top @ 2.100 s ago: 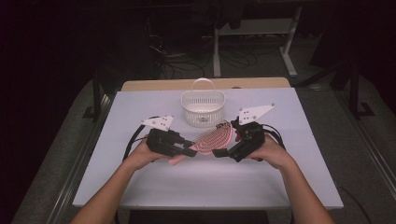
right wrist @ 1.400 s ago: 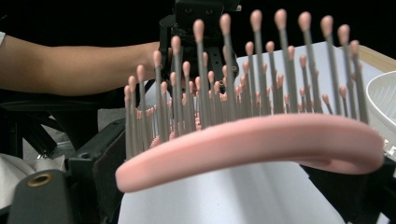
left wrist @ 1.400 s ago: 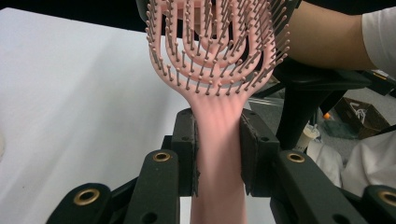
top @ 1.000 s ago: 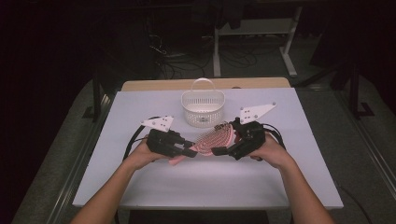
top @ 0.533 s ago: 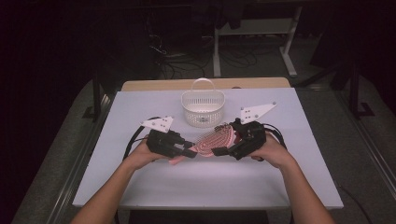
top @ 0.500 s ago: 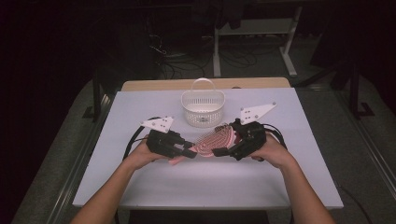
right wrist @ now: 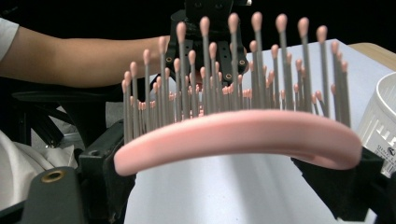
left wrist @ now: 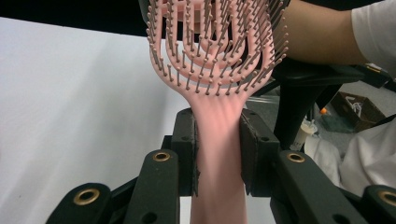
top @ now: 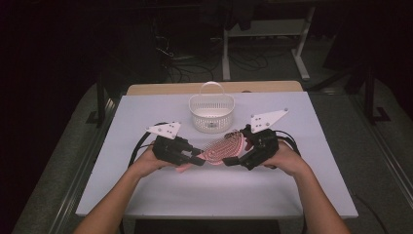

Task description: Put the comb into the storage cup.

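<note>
1. At table centre, held just above the top: pink plastic vented hairbrush w/ grey pink-tipped bristles [top: 225,147], bristles up.
2. Left gripper [top: 197,159]: black jaws clamped on brush handle, both pads pressing its sides.
3. Right gripper [top: 234,160]: grips the brush head's far rim from opp. side; its jaws have just been opening slightly.
4. White perforated plastic basket w/ hoop handle [top: 211,111]: upright, just behind brush, apart from it.
5. White table [top: 146,195]: under all.

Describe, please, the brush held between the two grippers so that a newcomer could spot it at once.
On the white table, just in front of the white basket, the left gripper clamps its handle and the right gripper holds its head. It is the pink hairbrush, an openwork head with ball-tipped bristles.
</note>
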